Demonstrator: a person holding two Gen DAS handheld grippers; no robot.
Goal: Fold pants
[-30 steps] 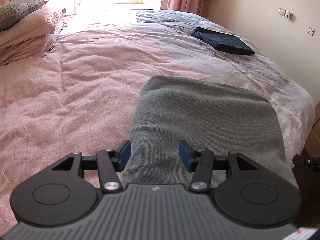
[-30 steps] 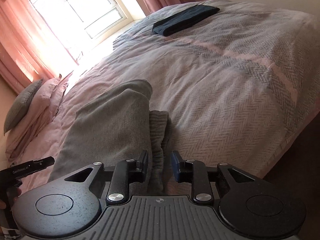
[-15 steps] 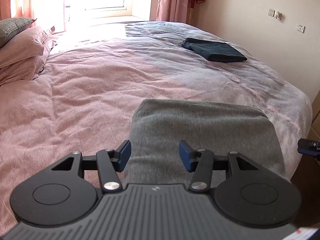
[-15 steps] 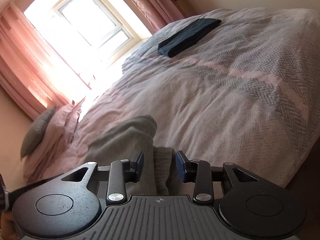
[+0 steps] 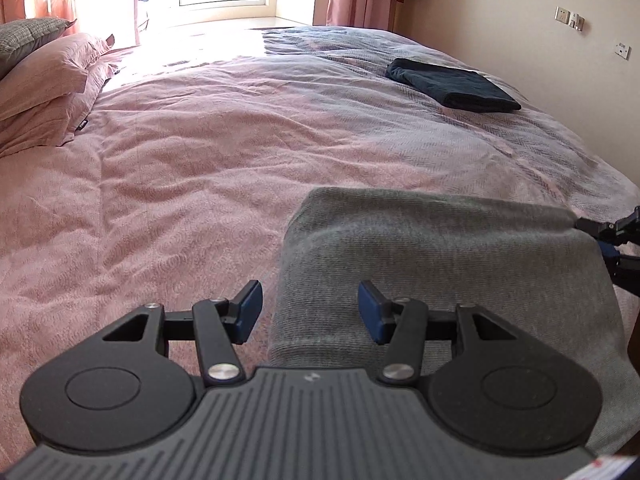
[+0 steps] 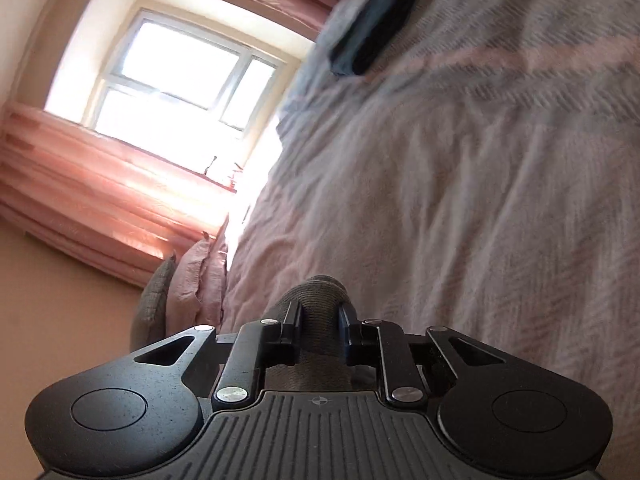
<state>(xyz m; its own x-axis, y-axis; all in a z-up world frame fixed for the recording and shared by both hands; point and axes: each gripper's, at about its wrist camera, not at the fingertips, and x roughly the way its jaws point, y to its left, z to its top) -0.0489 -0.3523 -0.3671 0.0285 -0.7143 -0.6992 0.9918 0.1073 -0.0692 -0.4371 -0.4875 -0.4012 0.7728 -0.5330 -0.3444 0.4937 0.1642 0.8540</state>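
The grey pants (image 5: 440,264) lie folded into a broad pad near the bed's front right corner. My left gripper (image 5: 310,312) is open, its blue pads straddling the pad's near left edge, with fabric reaching in from the right. In the right wrist view, my right gripper (image 6: 319,320) is shut on a rolled bunch of the grey pants (image 6: 320,304). That view is tilted steeply and blurred. From the left wrist view, the right gripper (image 5: 612,236) shows at the pad's far right corner.
A pink and grey bed cover (image 5: 200,160) spans the bed. A dark folded garment (image 5: 452,86) lies at the far right, and pillows (image 5: 48,92) are stacked at the far left. A window (image 6: 176,76) with pink curtains is beyond, a wall with sockets (image 5: 568,18) at right.
The right gripper closed on the pants' right edge and swung upward, tilting its view toward the window. The left gripper stayed open and drew back slightly; the pad's far edge sits nearer.
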